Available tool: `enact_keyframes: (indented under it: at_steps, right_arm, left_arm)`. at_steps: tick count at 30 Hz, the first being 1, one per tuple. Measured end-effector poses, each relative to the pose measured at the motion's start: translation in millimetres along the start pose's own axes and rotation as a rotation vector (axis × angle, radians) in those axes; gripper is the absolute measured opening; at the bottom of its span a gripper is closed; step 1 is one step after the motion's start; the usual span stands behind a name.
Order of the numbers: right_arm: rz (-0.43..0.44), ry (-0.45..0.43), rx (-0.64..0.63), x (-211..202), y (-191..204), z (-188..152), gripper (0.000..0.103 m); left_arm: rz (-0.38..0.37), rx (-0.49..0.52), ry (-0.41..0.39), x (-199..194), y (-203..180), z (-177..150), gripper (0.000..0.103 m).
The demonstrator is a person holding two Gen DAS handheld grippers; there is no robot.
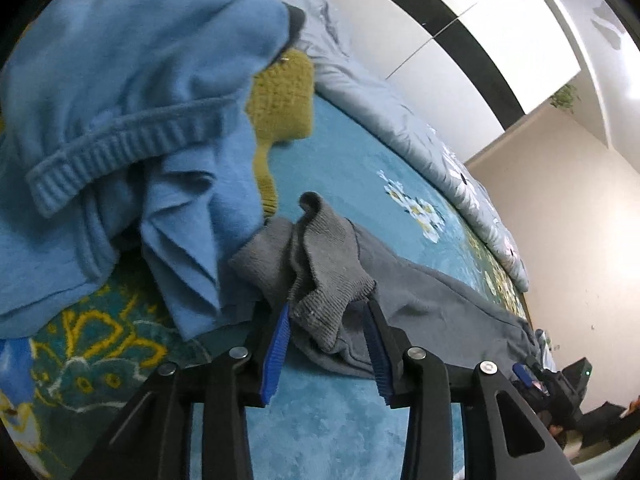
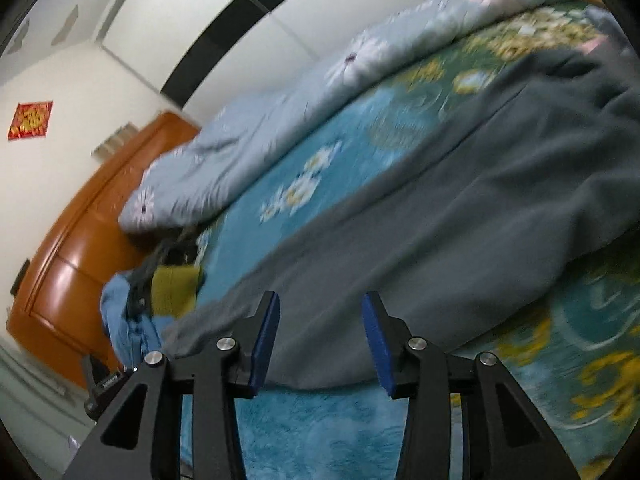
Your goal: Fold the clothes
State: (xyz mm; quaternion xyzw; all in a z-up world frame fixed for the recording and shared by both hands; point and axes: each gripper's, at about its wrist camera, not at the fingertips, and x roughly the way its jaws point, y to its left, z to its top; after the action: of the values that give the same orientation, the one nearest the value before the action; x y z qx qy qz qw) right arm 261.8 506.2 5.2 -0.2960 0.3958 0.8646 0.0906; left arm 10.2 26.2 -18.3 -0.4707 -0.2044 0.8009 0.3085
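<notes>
Landmark: the grey garment (image 1: 432, 304), stretched flat along the teal floral bedspread (image 1: 352, 160).

Left wrist view: my left gripper (image 1: 328, 320) sits at the garment's ribbed cuff (image 1: 320, 264). The cuff bunches up between the blue pads (image 1: 276, 352), but the jaws stand apart and I see no squeeze on the cloth. Only this view shows, just left of the cuff, a heaped blue sweater (image 1: 132, 120) with a mustard knit piece (image 1: 284, 96) behind it. My other gripper shows small past the garment's far end.

Right wrist view: blurred. My right gripper (image 2: 320, 336) hovers over the grey garment (image 2: 400, 240), jaws apart, nothing between them; whether the tips touch the cloth I cannot tell. Only this view shows an orange wooden door (image 2: 80, 248) beyond the garment's far end, and a red wall decoration (image 2: 31, 119). A pale floral quilt (image 2: 256, 128) lies behind the garment in both views.
</notes>
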Motion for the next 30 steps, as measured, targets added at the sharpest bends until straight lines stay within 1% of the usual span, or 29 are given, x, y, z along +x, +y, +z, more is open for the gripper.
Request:
enact_keyframes:
  at_steps: [3,5,8,10,11,13,15,18,20,22,23,25,26,28,30]
  right_arm:
    - [-0.012,0.02,-0.008,7,2,-7,0.044]
    - [-0.021,0.022,-0.007,7,1,-11,0.044]
    - [-0.034,0.017,0.018,5,-4,-14,0.044]
    - [-0.039,0.011,0.037,2,-9,-16,0.044]
    - [-0.042,0.007,0.047,0,-11,-17,0.044]
    - [-0.049,0.002,0.067,-2,-17,-18,0.044]
    - [-0.049,-0.003,0.092,-4,-24,-19,0.044]
    - [-0.042,-0.005,0.108,-7,-29,-20,0.044]
    - [-0.04,-0.004,0.101,-9,-27,-20,0.044]
    - [-0.035,-0.006,0.095,-10,-25,-20,0.044]
    - [-0.032,-0.009,0.092,-11,-25,-20,0.044]
    - [-0.03,-0.011,0.103,-10,-28,-22,0.044]
    - [-0.028,-0.008,0.111,-9,-29,-23,0.044]
    - [-0.026,0.0,0.119,-7,-30,-25,0.044]
    - [-0.026,0.007,0.113,-7,-30,-27,0.044]
  left_arm:
    - [-0.018,0.021,-0.009,7,-8,2,0.042]
    - [-0.018,0.022,-0.002,16,-11,5,0.048]
    - [-0.016,-0.024,0.005,29,-5,9,0.047]
    - [-0.02,-0.055,-0.001,34,-1,11,0.044]
    - [-0.015,-0.061,-0.009,34,-1,11,0.032]
    - [0.002,-0.067,-0.021,32,-1,13,0.014]
    - [0.017,-0.07,-0.029,30,-2,15,0.012]
    - [-0.009,-0.067,-0.061,18,-6,24,0.01]
    - [-0.032,-0.046,-0.106,-1,-11,34,0.01]
    - [-0.004,-0.018,-0.106,-10,-13,41,0.01]
    - [0.033,-0.012,-0.095,-7,-10,42,0.01]
    - [0.116,-0.025,-0.065,6,3,38,0.01]
    - [0.134,-0.052,-0.048,14,12,35,0.01]
    - [0.139,-0.115,-0.009,26,31,28,0.01]
    - [0.137,-0.113,-0.004,26,34,24,0.013]
